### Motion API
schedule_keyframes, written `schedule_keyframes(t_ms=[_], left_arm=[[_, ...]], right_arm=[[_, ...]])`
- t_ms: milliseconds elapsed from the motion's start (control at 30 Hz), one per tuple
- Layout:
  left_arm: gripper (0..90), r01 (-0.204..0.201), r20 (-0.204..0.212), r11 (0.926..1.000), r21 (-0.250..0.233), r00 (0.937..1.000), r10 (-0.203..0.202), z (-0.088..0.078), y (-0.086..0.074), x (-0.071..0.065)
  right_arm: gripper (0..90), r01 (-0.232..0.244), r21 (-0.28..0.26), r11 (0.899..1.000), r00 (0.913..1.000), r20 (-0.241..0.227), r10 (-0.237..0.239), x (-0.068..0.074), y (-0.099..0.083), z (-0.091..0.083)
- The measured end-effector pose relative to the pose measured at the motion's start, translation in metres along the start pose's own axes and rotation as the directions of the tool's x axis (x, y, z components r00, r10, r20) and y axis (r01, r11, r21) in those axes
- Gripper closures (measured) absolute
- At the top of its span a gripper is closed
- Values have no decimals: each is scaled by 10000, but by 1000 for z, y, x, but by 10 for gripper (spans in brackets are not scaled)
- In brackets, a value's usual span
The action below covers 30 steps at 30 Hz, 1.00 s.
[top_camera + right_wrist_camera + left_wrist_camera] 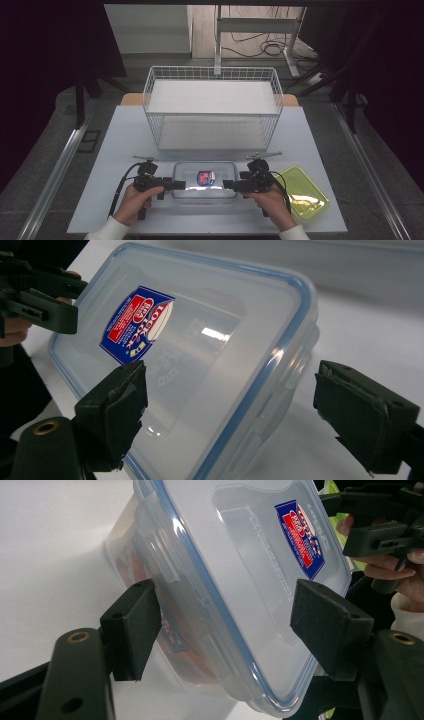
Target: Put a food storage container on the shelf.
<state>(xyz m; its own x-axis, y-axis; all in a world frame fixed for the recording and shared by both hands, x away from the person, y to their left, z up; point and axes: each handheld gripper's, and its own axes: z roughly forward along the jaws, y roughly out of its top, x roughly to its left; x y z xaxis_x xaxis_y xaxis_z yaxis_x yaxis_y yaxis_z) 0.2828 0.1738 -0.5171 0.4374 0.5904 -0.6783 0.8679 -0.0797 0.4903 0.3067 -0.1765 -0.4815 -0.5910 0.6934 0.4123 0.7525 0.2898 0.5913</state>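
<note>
Both sets of tongs apart: left gripper (181, 184) at 9 o'clock of lidded container (205, 179), right gripper (227, 184) at 3; uneven squeeze risks skewing or tipping it

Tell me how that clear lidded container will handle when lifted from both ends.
The clear lidded container looks rigid, so it should hold its shape. Its glossy plastic may slip on the fingers. It seems light, though something orange shows dimly inside; its flat, broad base probably won't roll.

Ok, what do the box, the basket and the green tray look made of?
Box: clear glossy plastic, see-through with highlights, blue seal in the lid. Basket: white coated wire, probably metal, open grid. Green tray: translucent shiny plastic, by its glare.
</note>
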Motion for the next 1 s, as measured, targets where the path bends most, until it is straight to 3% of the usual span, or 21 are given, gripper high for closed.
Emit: schedule_keyframes(t_ms=[133, 333, 367, 533, 733, 1000], left_arm=[[285, -17, 2, 10000, 0, 10000, 17, 0, 0, 0], [287, 23, 26, 10000, -66, 10000, -23, 0, -1, 0], [288, 23, 20, 10000, -65, 10000, -23, 0, -1, 0], [288, 7, 16, 10000, -65, 10000, -7, 0, -1, 0], [289, -103, -38, 9998, -170, 9999, 102, 0, -3, -1], [327, -464, -217, 9984, -320, 9987, 457, -7, -8, -8]], right_arm=[[130, -245, 244, 9994, 9997, -38, 246, -6, 0, 5], [115, -710, 431, 9965, 9951, -652, 737, -12, -1, 11], [119, -932, 605, 9938, 9903, -972, 988, -12, -2, 14], [115, -1324, 761, 9883, 9813, -1308, 1415, -14, -3, 18], [246, -1410, 412, 9891, 9817, -1232, 1451, -15, -3, 9], [332, -1394, 125, 9902, 9796, -1447, 1397, -16, -7, 2]])
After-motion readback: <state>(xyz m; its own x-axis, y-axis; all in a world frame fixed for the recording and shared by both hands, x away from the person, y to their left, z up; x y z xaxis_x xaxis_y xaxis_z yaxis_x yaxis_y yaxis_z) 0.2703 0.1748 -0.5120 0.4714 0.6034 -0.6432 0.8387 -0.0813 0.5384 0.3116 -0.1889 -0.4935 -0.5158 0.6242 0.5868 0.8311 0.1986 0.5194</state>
